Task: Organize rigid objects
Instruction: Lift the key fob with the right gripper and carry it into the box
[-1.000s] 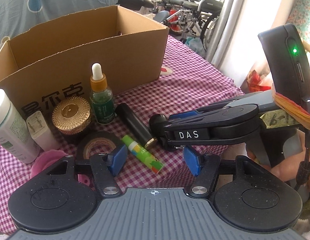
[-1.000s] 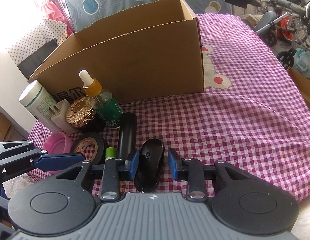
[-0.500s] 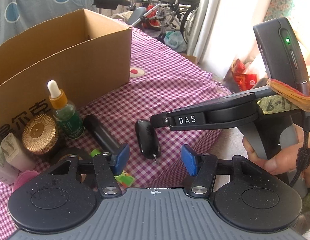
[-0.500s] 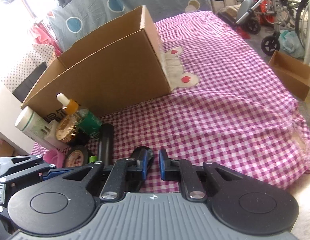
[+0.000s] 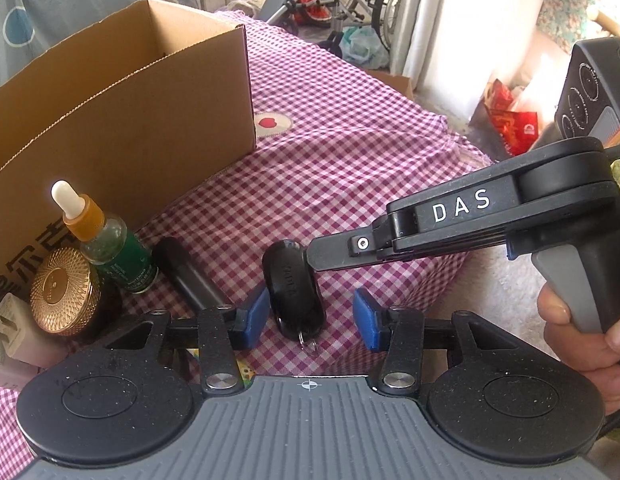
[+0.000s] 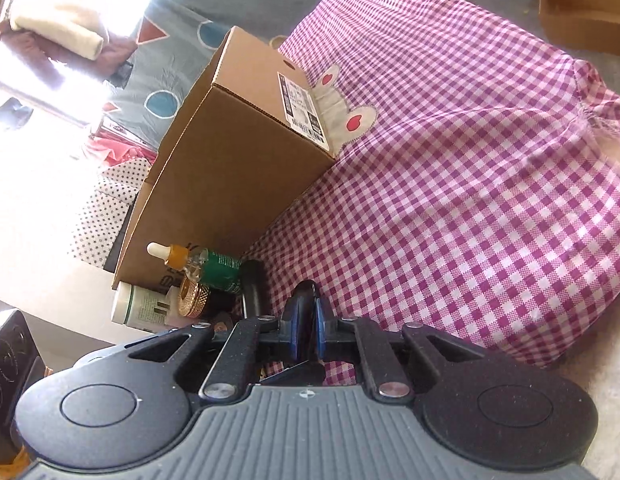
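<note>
A black key fob [image 5: 294, 292] with a small metal ring lies lengthwise on the checked cloth [image 5: 349, 160]. My right gripper [image 5: 327, 254] reaches in from the right, rolled onto its side, and is shut on the fob's far end. In the right wrist view its blue pads [image 6: 296, 328] pinch the fob [image 6: 306, 292] edge-on. My left gripper [image 5: 310, 316] straddles the fob's near end. Its jaws are closing, and a gap still shows on both sides of the fob. An open cardboard box [image 5: 130, 120] stands behind on the left.
In front of the box stand a green dropper bottle [image 5: 114, 252], a gold-lidded jar [image 5: 62, 292], a black cylinder [image 5: 186, 272] and a white plug [image 5: 10, 332]. A white bottle [image 6: 138, 308] lies beside them. A hand [image 5: 581, 328] holds the right gripper's handle. Wheelchairs stand beyond the table.
The right gripper closed on the key fob and rolled onto its side. The left gripper moved right, away from the tape and stick, to straddle the fob, and its jaws narrowed.
</note>
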Demonstrator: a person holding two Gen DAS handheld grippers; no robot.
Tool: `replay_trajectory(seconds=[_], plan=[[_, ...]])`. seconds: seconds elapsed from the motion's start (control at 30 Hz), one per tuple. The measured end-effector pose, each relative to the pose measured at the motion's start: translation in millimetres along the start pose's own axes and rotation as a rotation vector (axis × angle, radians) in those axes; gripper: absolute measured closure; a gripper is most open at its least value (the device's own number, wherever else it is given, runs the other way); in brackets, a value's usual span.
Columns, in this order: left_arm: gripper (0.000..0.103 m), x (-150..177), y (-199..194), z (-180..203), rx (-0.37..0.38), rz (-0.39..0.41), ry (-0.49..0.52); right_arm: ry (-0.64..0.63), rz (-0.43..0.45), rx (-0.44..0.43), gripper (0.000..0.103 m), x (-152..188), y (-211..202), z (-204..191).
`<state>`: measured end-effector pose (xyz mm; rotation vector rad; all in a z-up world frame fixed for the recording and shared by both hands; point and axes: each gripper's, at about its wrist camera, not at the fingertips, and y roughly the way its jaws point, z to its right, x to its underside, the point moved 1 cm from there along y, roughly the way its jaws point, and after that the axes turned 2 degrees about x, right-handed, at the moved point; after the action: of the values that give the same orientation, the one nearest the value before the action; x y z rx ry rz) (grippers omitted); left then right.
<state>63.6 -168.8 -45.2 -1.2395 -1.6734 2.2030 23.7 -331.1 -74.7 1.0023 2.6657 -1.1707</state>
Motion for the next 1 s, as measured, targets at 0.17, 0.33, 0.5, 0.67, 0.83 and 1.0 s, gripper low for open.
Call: replay_trajectory(seconds=[0.17,0.33,0.5,0.67,0.83,1.0], plan=[[0.057,-1.8,9.3,-1.4,-0.012,-0.034,-0.003,-0.024,-0.034,0.021,0.091,2.3,10.6,-5.5],[0.057,-3.0,12.7,-4.5,-0.009,-0.04,-0.01,-0.002,-0.043,-0.007,0.088,-0.1,17.7,-1.2],[0.057,-4.9,14.8,-8.3,-0.017,-0.034,-0.016,0.053,-0.077,-0.095,0.088,-4.4,21.4,9.8],[0.056,-5.7,15.5,-8.3,-0.025,-0.025,-0.019,0.049,-0.069,-0.09,0.087,-7.5,24.9,10.4],[0.054,-7.5,16.9,-12.1,-0.041,-0.017,-0.039,0.032,-0.059,-0.093,0.087,-10.5,31.1,7.0],[0.054,-7.4,16.4,-16.2,-0.043,-0.012,-0.056,0.008,-0.069,-0.084,0.087,-13.1,33.3,-3.0]])
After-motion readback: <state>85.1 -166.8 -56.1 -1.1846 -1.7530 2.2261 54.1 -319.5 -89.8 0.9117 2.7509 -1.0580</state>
